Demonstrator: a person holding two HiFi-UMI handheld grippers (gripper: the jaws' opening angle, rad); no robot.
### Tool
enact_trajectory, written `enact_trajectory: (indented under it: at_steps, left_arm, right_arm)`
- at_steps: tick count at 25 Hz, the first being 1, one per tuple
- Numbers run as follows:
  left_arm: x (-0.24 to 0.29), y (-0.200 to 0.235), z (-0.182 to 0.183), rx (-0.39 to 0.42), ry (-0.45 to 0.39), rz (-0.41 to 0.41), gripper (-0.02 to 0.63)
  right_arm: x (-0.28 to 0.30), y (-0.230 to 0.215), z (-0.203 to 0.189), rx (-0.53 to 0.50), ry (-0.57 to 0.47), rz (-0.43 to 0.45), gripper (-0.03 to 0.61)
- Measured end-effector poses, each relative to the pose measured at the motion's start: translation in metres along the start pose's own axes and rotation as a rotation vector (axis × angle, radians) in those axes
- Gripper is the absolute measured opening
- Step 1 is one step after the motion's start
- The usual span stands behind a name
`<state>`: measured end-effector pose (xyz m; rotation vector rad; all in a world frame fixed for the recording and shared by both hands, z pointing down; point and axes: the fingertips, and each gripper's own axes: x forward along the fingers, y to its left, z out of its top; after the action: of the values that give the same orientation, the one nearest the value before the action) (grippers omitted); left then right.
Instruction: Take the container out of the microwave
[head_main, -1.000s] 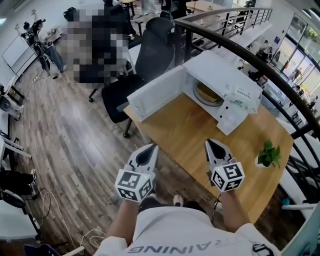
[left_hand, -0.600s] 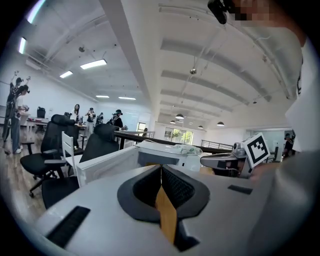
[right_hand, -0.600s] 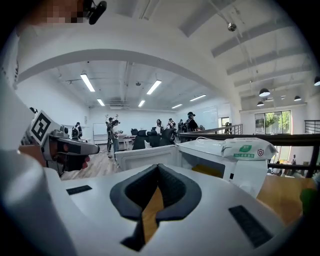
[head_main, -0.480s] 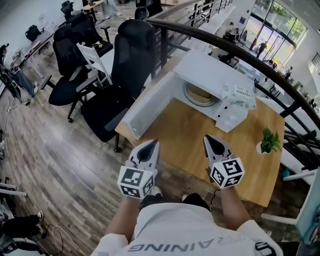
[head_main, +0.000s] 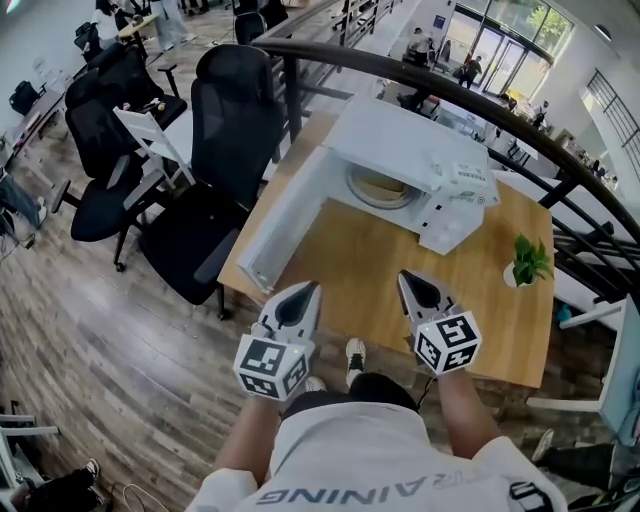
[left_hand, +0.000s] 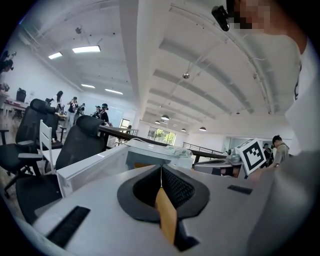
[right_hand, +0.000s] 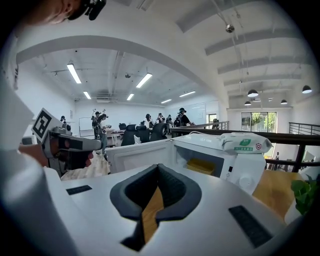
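Container (head_main: 382, 186) in open microwave (head_main: 420, 140) — door (head_main: 290, 215) swung left | left gripper (head_main: 298, 297), right gripper (head_main: 412, 285) pressed together | plant (head_main: 528, 262) nearby

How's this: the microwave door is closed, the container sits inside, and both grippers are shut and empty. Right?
No. The microwave door stands open, as the head view shows. The container does sit inside, and the left gripper and right gripper are shut and empty.
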<state>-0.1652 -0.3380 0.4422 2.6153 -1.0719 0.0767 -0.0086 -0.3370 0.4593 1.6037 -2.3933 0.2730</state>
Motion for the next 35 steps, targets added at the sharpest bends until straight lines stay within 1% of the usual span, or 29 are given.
enact_trajectory:
  at_steps: [2,4,7,12,17,19,20,21,23,27,29,32,34,35]
  left_arm:
    - [0.005,0.005,-0.001,0.004,0.008,0.005,0.034]
    - [0.010,0.012,-0.006,0.003,0.025,0.028,0.034]
    - [0.016,0.021,-0.010,-0.020,0.037,0.059,0.034]
    - [0.041,0.030,-0.008,-0.023,0.045,0.075,0.034]
    - [0.062,0.038,-0.011,-0.044,0.051,0.096,0.034]
    - [0.069,0.043,-0.013,-0.048,0.060,0.108,0.034]
    - [0.072,0.046,-0.014,-0.050,0.064,0.114,0.034]
    - [0.075,0.048,-0.015,-0.051,0.069,0.118,0.034]
    - [0.080,0.052,-0.018,-0.051,0.075,0.125,0.035]
    - [0.085,0.061,-0.022,-0.064,0.086,0.148,0.035]
    - [0.087,0.066,-0.024,-0.073,0.090,0.159,0.035]
    - [0.089,0.070,-0.027,-0.082,0.098,0.164,0.034]
    - [0.090,0.072,-0.030,-0.086,0.105,0.169,0.034]
    - [0.091,0.072,-0.031,-0.084,0.110,0.172,0.034]
  right_arm:
    - [0.009,-0.002,-0.004,-0.006,0.013,-0.001,0.021]
    - [0.021,-0.004,-0.009,-0.015,0.023,0.007,0.021]
    - [0.038,-0.009,-0.013,-0.030,0.035,0.029,0.021]
    - [0.079,-0.031,-0.007,-0.065,0.049,0.042,0.023]
    - [0.119,-0.054,-0.013,-0.079,0.091,0.062,0.025]
    - [0.138,-0.064,-0.016,-0.085,0.116,0.067,0.040]
    - [0.148,-0.068,-0.017,-0.093,0.131,0.069,0.059]
    - [0.158,-0.072,-0.018,-0.106,0.146,0.071,0.092]
    - [0.177,-0.077,-0.017,-0.139,0.167,0.076,0.121]
    - [0.216,-0.087,-0.019,-0.225,0.202,0.068,0.127]
    - [0.238,-0.095,-0.028,-0.288,0.239,0.052,0.129]
    - [0.264,-0.107,-0.048,-0.416,0.303,0.021,0.129]
    - [0.280,-0.115,-0.060,-0.495,0.329,-0.001,0.129]
    - [0.287,-0.119,-0.066,-0.517,0.337,-0.012,0.129]
